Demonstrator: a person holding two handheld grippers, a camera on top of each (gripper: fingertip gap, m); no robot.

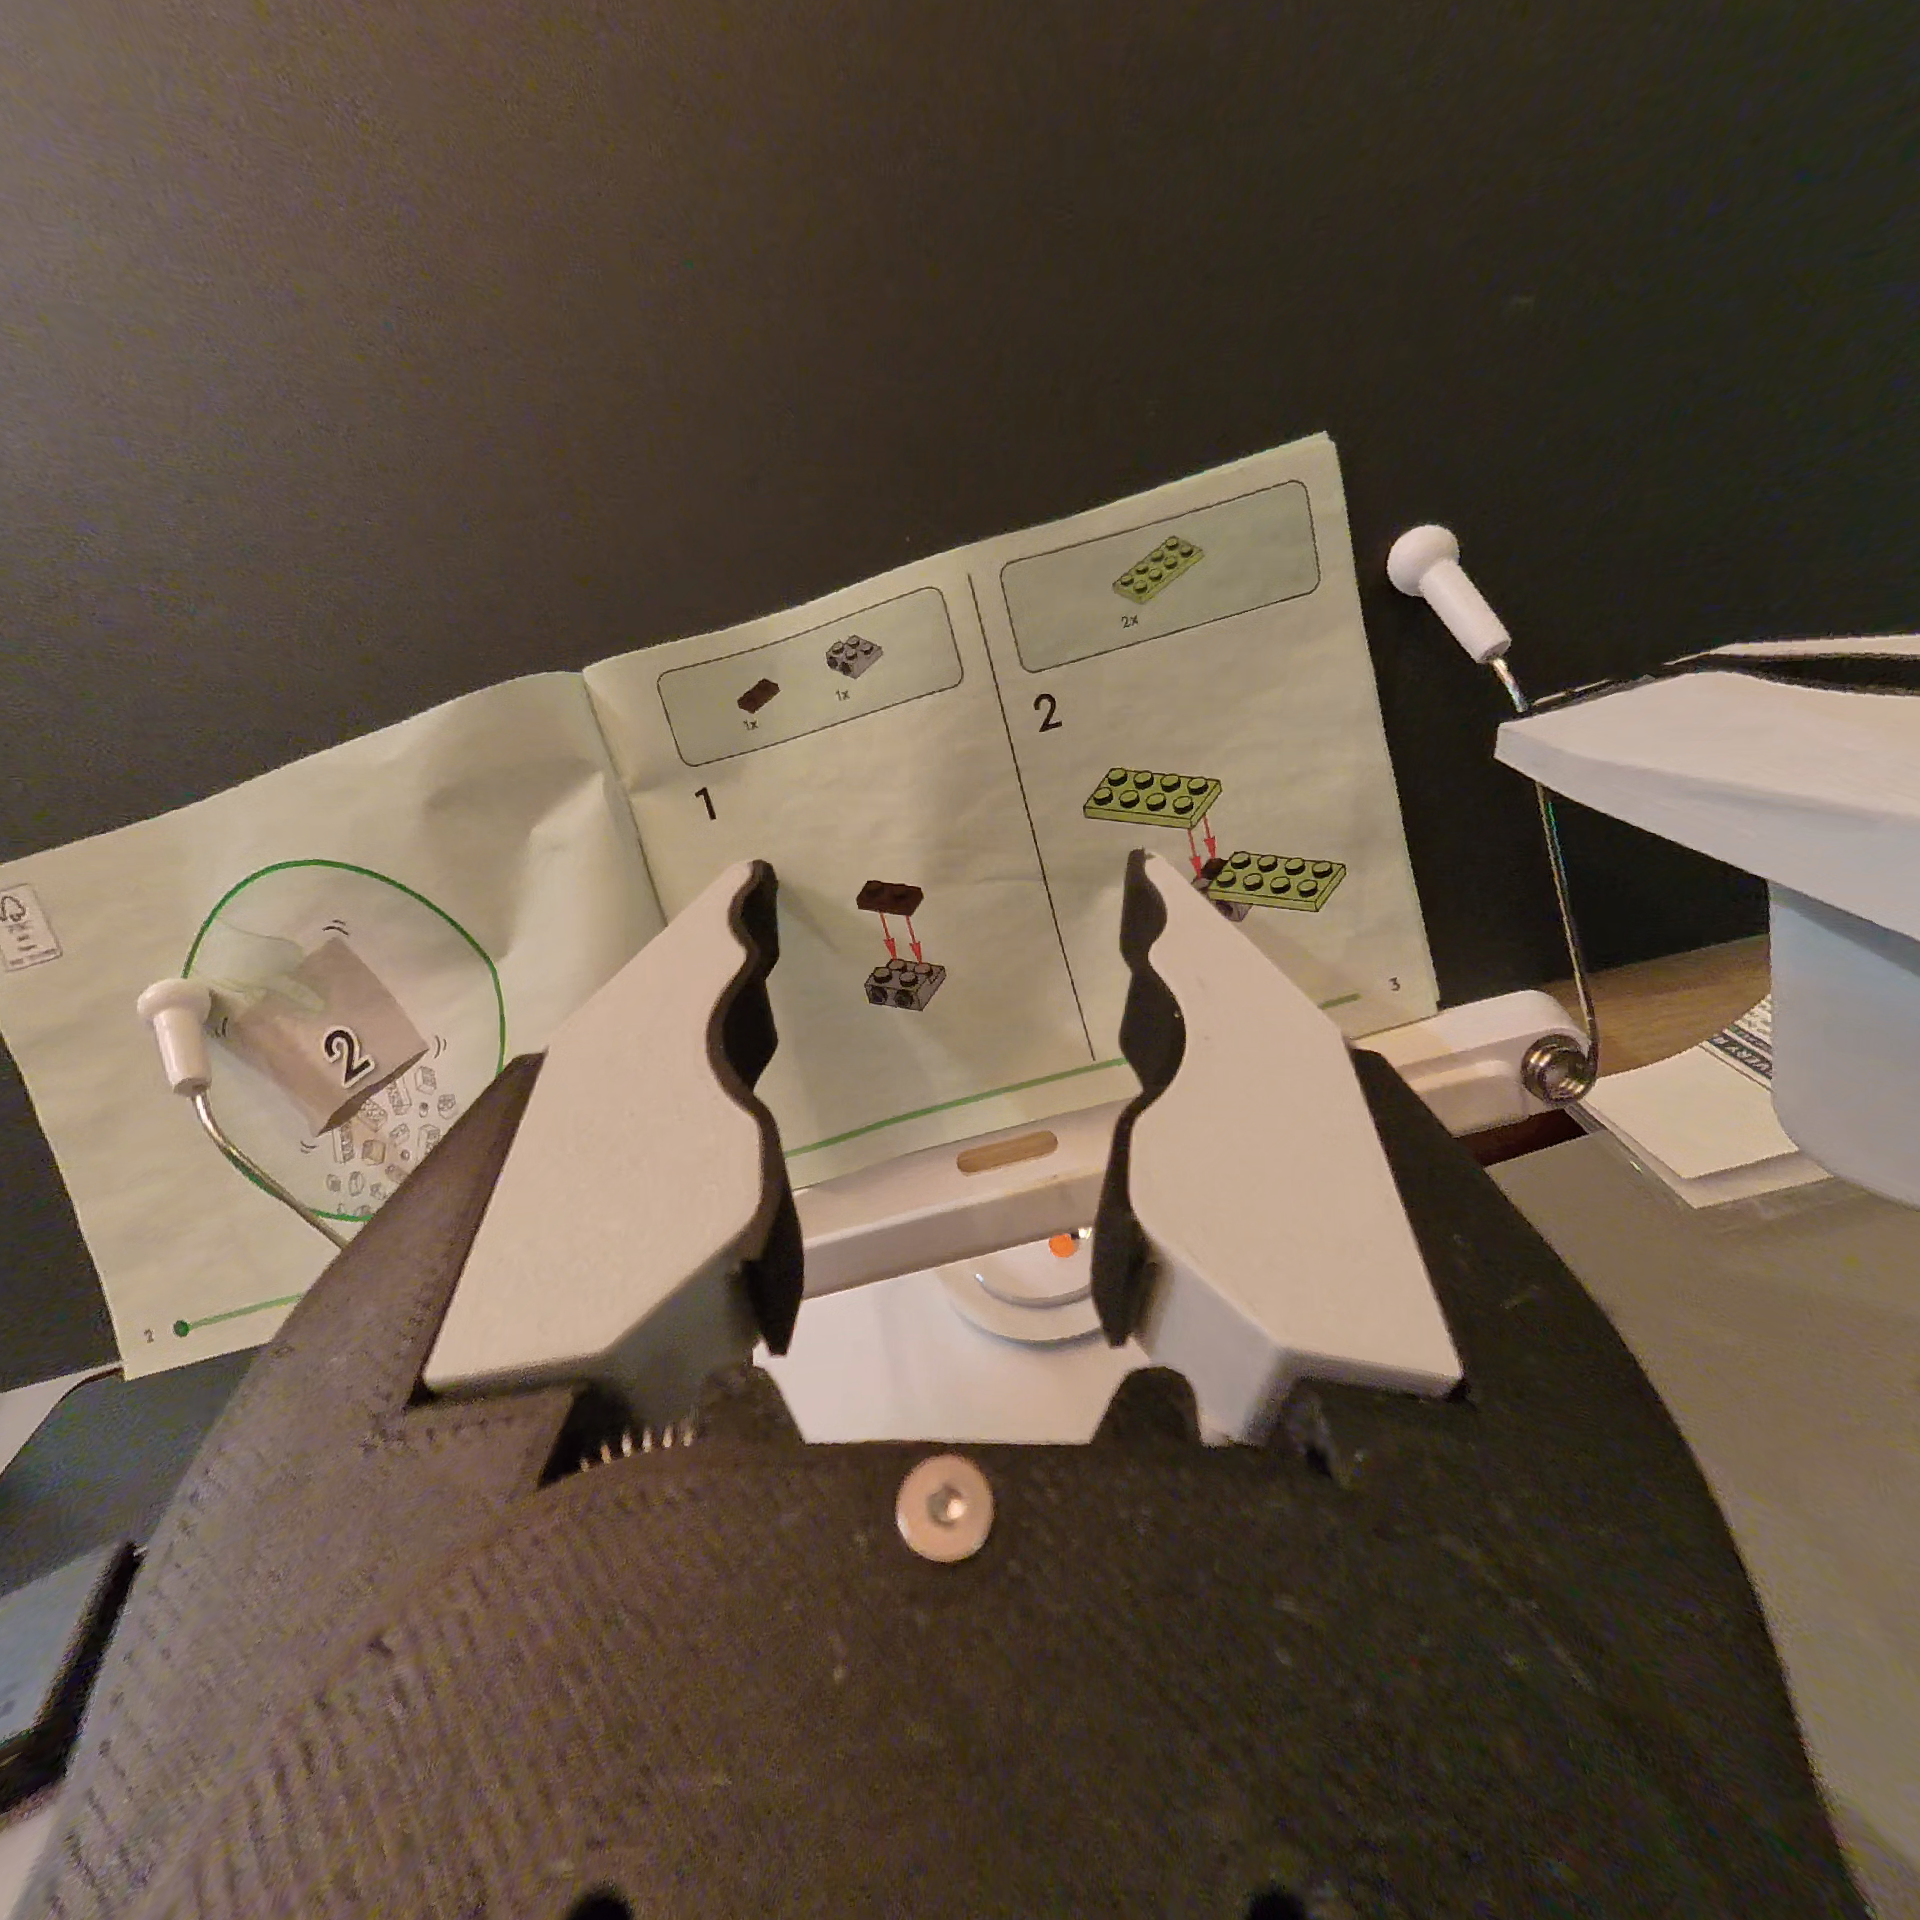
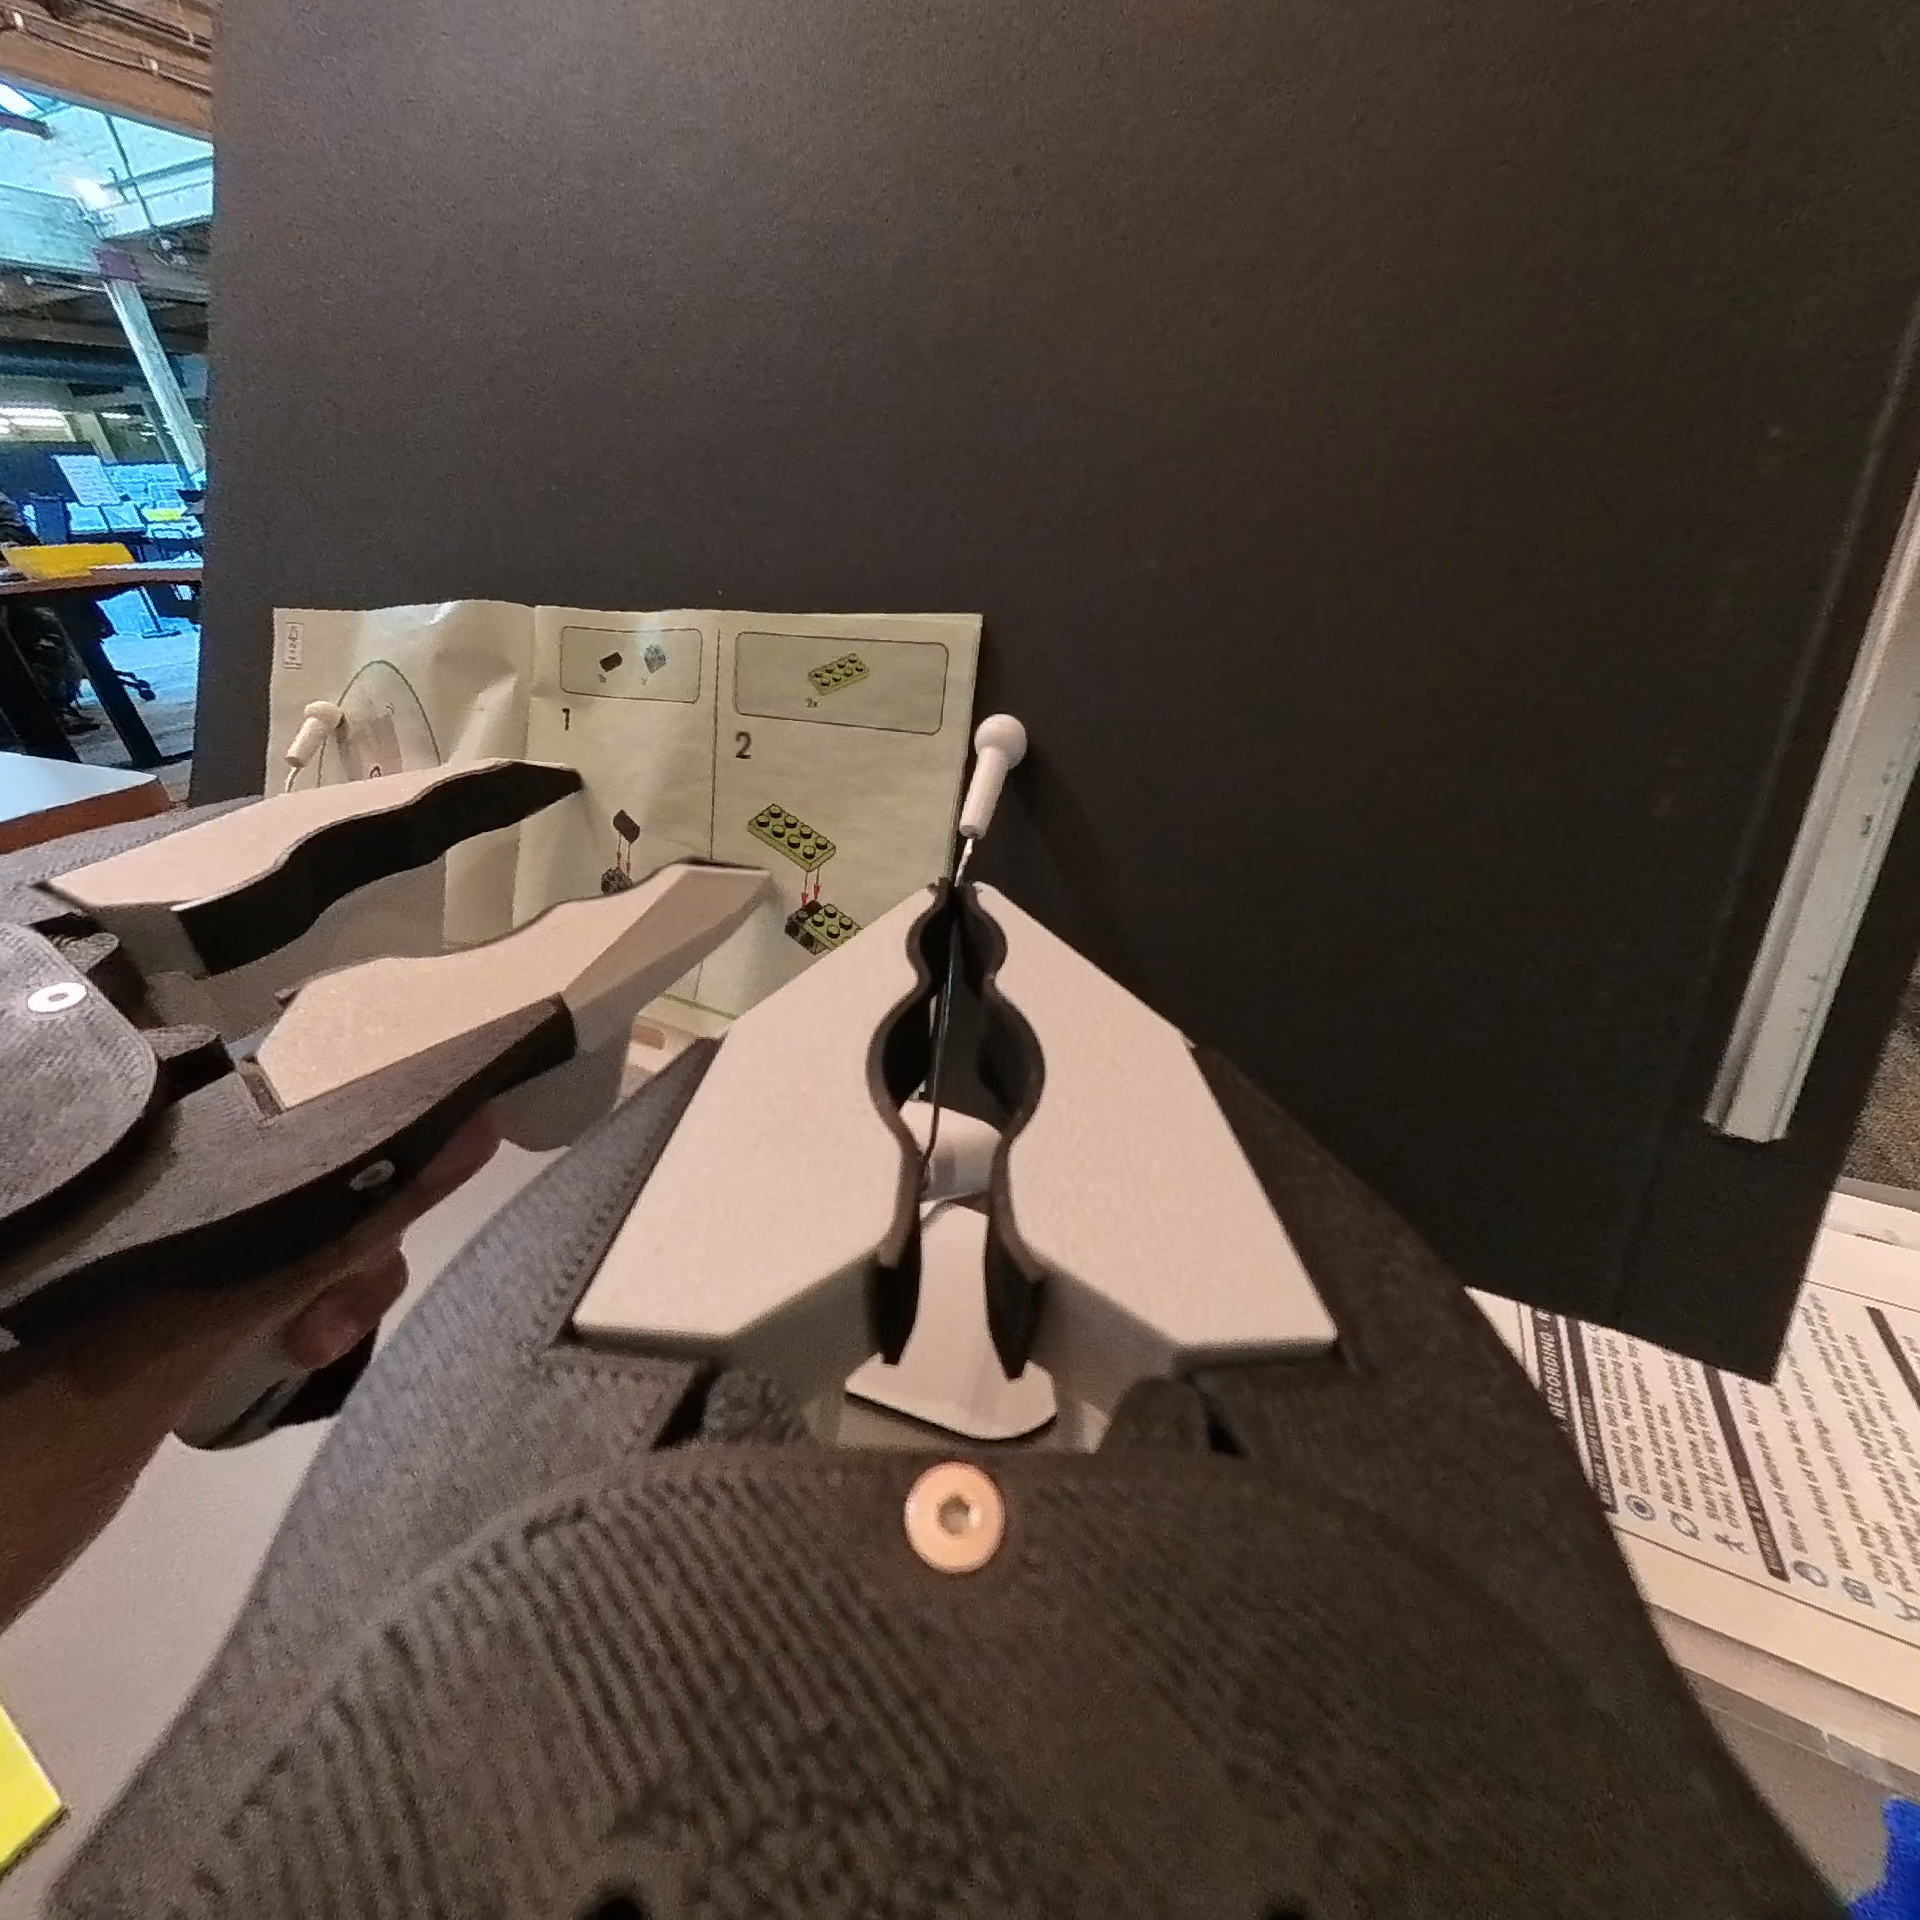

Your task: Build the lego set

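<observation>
An open pale green instruction booklet leans on a white stand against a black board. It also shows in the right wrist view. My left gripper is open and empty, close in front of the right-hand pages. It shows at the left of the right wrist view. My right gripper is shut on the stand's right wire page holder, just below its white tip. The left page holder rests on the left page. No loose bricks are in view.
The black board stands upright right behind the stand. A printed paper sheet lies on the table at the right. A hand holds the left gripper. A yellow piece and a blue piece show at the bottom corners.
</observation>
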